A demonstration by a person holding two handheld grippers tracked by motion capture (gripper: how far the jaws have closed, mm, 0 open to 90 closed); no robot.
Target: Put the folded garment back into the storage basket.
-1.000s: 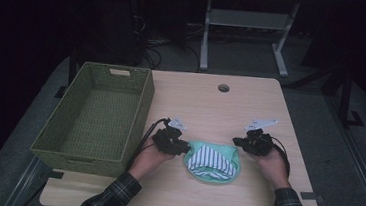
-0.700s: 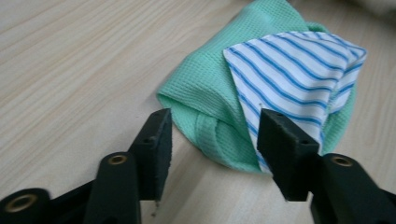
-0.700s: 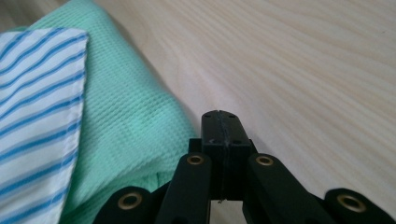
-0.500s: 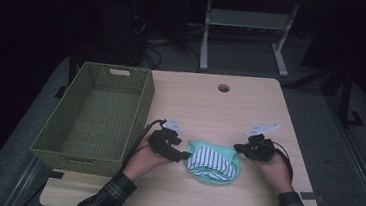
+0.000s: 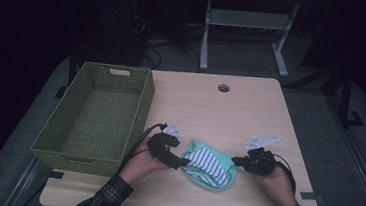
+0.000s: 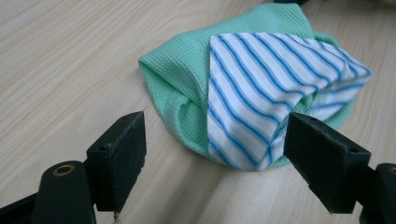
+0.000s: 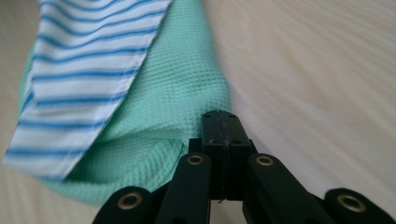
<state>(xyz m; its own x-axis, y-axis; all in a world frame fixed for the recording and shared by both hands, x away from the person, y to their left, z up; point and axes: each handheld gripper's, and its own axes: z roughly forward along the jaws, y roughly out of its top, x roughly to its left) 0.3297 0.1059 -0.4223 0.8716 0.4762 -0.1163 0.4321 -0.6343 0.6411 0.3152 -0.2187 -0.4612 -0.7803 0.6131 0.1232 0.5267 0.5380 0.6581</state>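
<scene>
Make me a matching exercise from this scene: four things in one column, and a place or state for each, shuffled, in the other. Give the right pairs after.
Things
1. left claw
2. right claw
3. wicker basket
4. green cloth

Places or states
A. at the table's left edge, nothing inside
B. jaws pressed together at the cloth's rim
C. lies on the table with a blue-striped cloth on top
D. jaws spread wide, cloth edge between them

Pairs: 1-D, 2-B, 3-A, 4-C
</scene>
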